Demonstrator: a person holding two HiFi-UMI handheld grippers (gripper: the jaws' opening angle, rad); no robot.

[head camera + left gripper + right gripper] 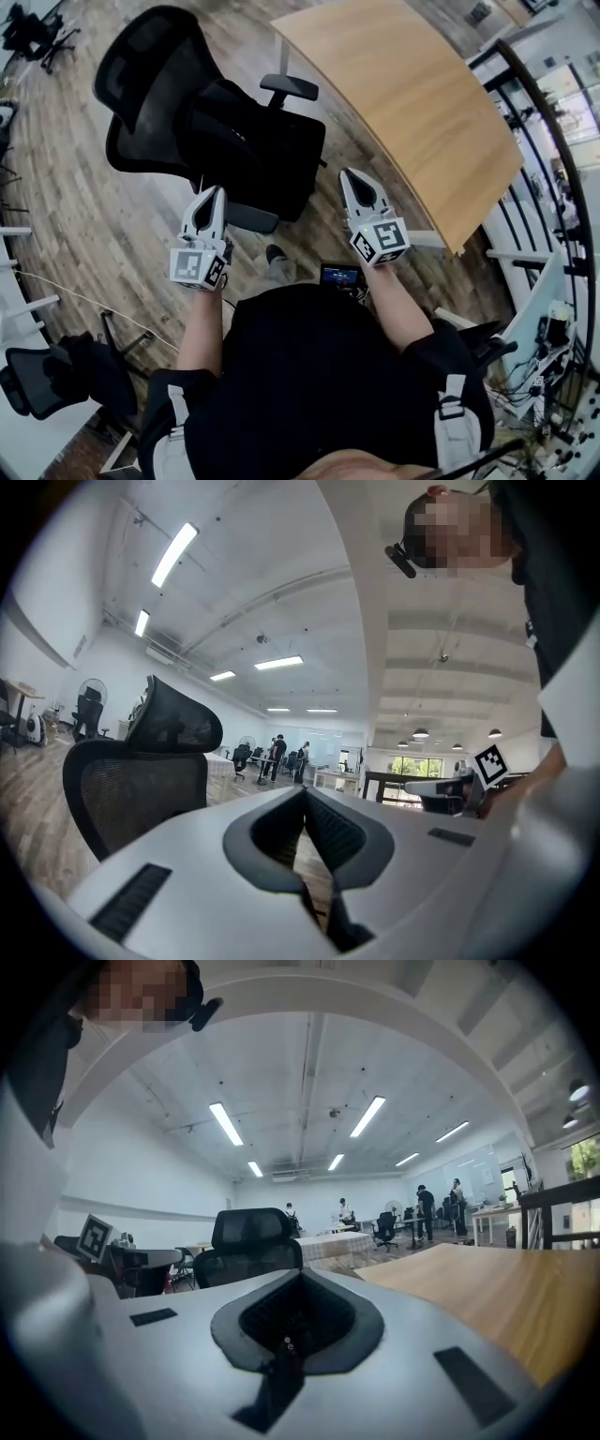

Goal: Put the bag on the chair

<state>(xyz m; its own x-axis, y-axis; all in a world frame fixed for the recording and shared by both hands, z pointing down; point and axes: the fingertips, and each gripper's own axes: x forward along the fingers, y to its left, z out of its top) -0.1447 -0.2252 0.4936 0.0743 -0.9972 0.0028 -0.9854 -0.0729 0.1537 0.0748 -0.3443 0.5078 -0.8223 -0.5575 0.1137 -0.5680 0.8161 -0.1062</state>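
A black office chair [141,66] with a mesh back stands on the wood floor, up and to the left in the head view. A black bag [258,150] lies on its seat. My left gripper [217,192] hovers just in front of the chair, shut and empty. My right gripper [349,174] is level with it to the right, beside the bag, also shut with nothing in it. In the left gripper view the closed left gripper [305,795] points past the chair's mesh back [141,785]. The right gripper view shows the right gripper [300,1275] closed, with the chair [248,1241] beyond it.
A curved wooden table [412,103] stands right of the chair and shows again as the tabletop [487,1288]. The chair's armrest [289,87] juts toward that table. Another black chair [56,375] is at lower left. A railing [544,141] runs along the right. People stand far off [277,757].
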